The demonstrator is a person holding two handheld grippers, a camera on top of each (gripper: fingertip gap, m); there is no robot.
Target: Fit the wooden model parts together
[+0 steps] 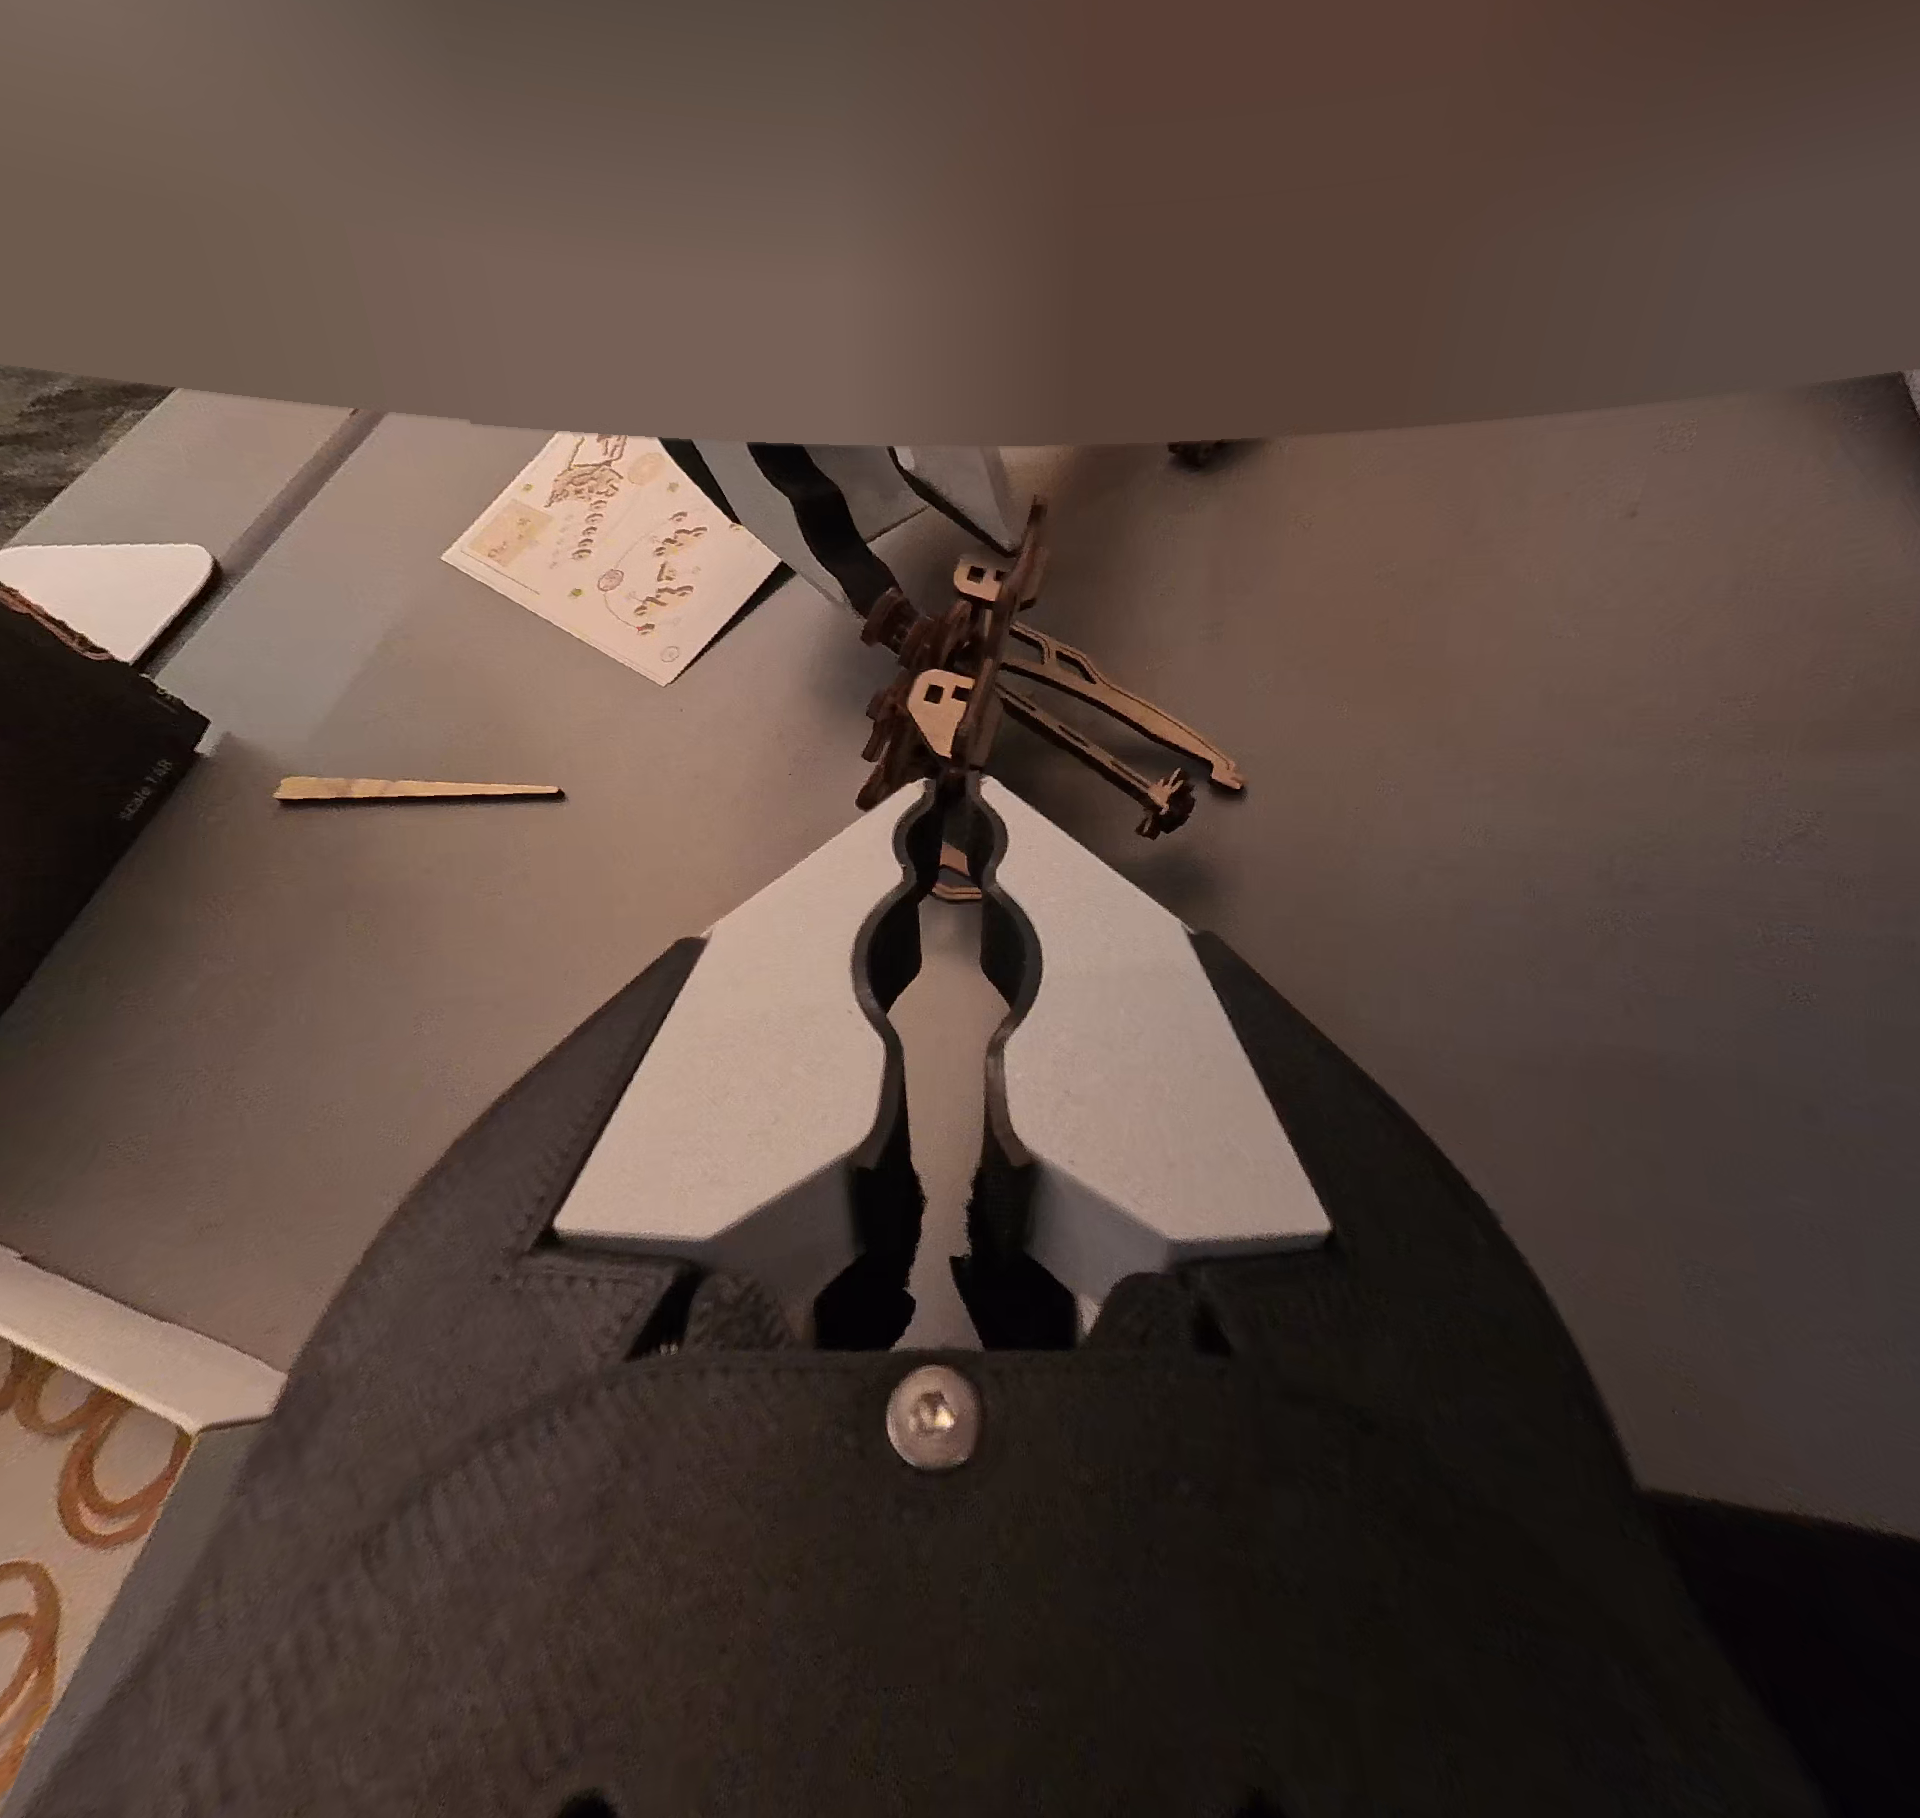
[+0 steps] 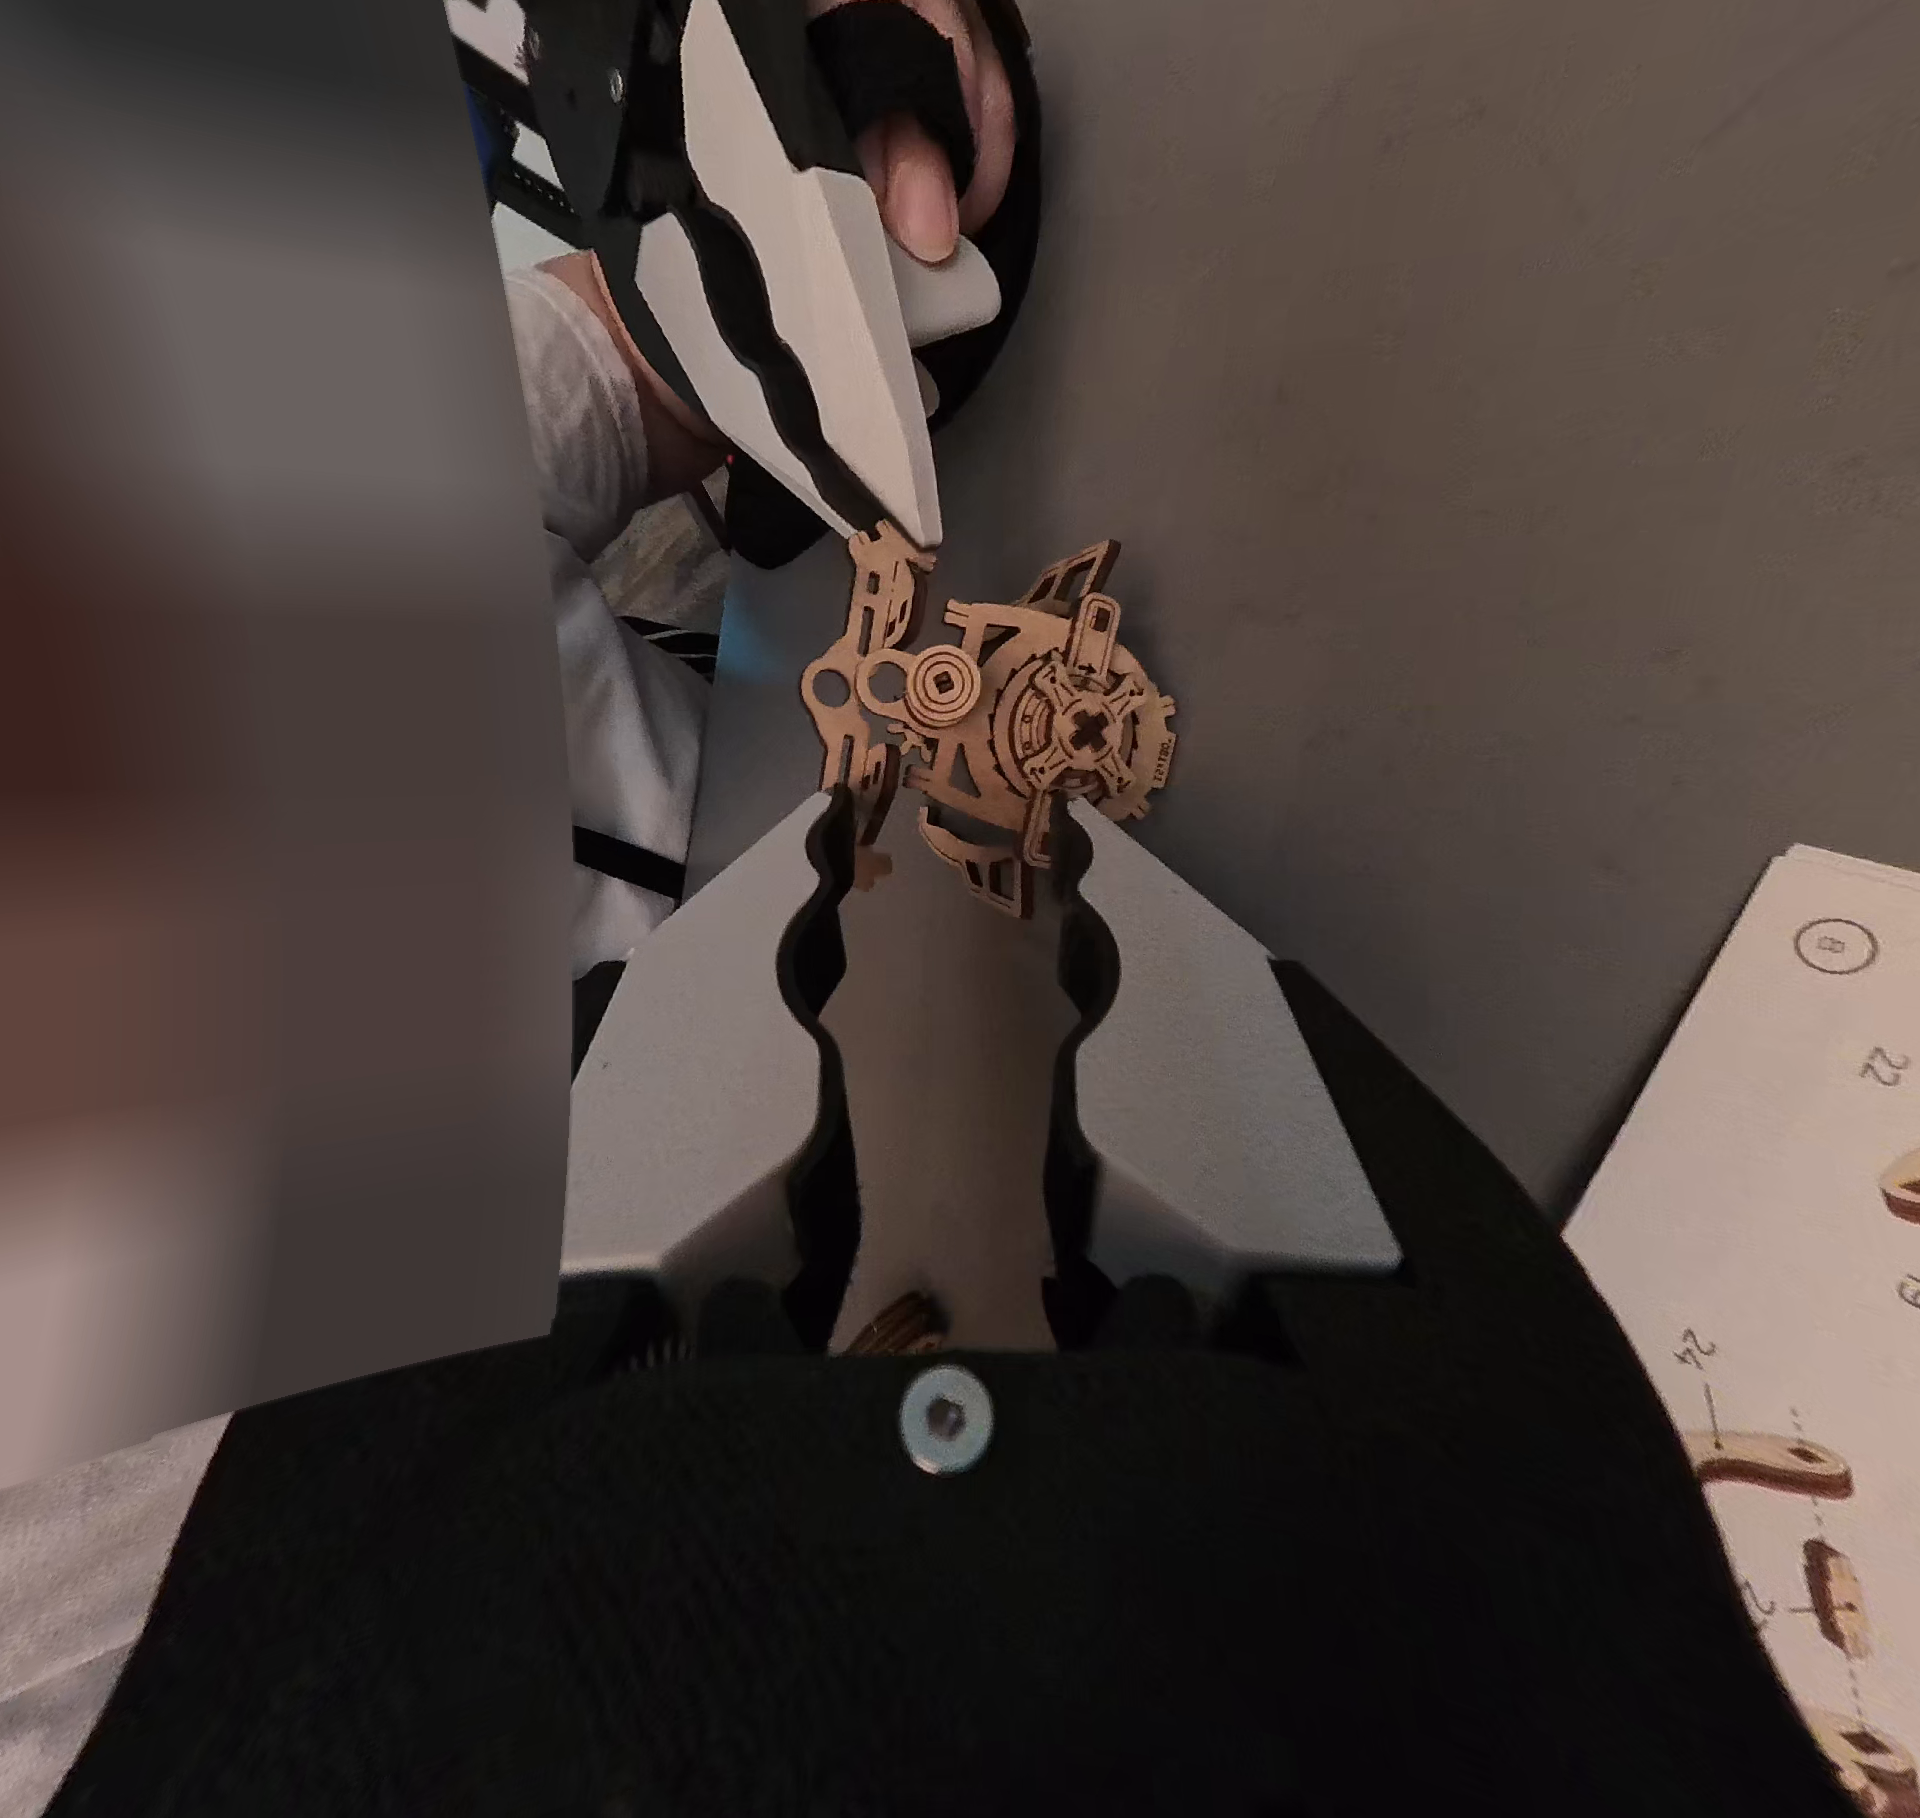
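The wooden model is a small cluster of gears and frames with a flat plate on its left side. My right gripper has its jaws partly closed, one fingertip against the plate and the other against the gear cluster. My left gripper is shut on a thin edge of the model, which has two long arms reaching right. In the right wrist view the left gripper pinches the plate's top from above. The right gripper shows behind the model in the left wrist view.
On the grey table lie a loose wooden wedge, an instruction sheet and a black box at the left. Another instruction page lies at the right. A person's hand holds the left gripper. The gap from one gripper's tips to the other's is roughly 5 cm.
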